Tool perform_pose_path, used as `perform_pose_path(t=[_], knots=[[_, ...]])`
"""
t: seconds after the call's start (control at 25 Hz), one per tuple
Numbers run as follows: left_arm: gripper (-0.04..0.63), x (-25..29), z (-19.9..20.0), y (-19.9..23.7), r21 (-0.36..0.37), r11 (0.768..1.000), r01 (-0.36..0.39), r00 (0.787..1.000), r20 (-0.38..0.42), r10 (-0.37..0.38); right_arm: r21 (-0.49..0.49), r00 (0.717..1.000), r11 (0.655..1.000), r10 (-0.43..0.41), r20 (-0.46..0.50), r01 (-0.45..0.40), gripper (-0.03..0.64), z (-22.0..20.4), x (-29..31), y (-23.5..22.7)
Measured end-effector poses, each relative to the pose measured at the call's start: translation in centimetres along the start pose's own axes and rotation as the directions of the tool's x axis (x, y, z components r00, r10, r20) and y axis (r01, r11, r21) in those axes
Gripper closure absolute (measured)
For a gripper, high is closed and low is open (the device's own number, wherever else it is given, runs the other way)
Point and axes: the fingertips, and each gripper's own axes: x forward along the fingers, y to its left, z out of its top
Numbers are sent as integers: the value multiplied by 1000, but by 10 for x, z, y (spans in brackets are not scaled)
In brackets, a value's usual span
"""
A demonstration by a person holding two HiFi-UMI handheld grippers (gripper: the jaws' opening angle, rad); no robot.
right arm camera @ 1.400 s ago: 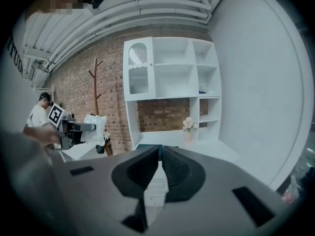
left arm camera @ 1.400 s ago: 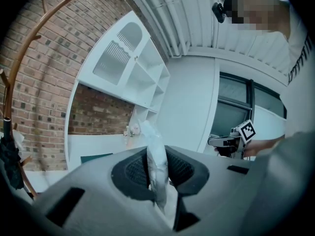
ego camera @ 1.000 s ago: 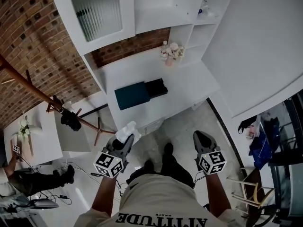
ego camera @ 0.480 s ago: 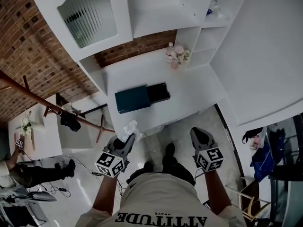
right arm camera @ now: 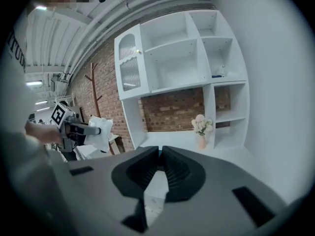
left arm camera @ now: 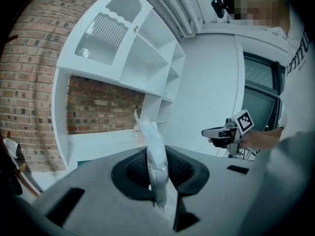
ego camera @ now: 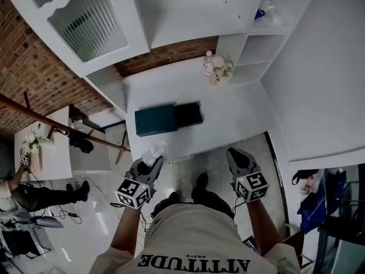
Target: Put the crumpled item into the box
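A crumpled white item [ego camera: 153,153] is pinched in my left gripper [ego camera: 150,164], which is shut on it just short of the white desk's [ego camera: 228,110] front edge. In the left gripper view the item [left arm camera: 155,154] stands upright between the jaws. On the desk lies the box: a dark teal part [ego camera: 155,120] next to a black part [ego camera: 189,113]. Whether it stands open is unclear from here. My right gripper [ego camera: 234,153] is shut and holds nothing; its jaws meet at the tips [right arm camera: 160,150]. It hovers over the floor, right of the left one.
A vase of flowers [ego camera: 212,70] stands at the desk's back right, by white shelving [ego camera: 256,44]. A wooden coat stand [ego camera: 68,131] and a small side table [ego camera: 51,158] are to the left. A seated person's legs [ego camera: 45,196] and cables lie on the floor at far left.
The desk and box have come nearer to both grippers as I step forward. My left gripper keeps its hold on the crumpled item; the right stays shut.
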Motion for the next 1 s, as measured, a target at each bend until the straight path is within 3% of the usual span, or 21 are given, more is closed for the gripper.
perform_pose_path(t=[0.48, 1.0], knots=[[522, 62, 7, 4, -30, 998, -63, 998, -32, 62, 12, 994, 995, 103, -32, -102, 577, -10, 25, -46], [522, 117, 12, 27, -69, 997, -31, 997, -79, 25, 66, 995, 994, 90, -43, -87, 577, -15, 43, -62]])
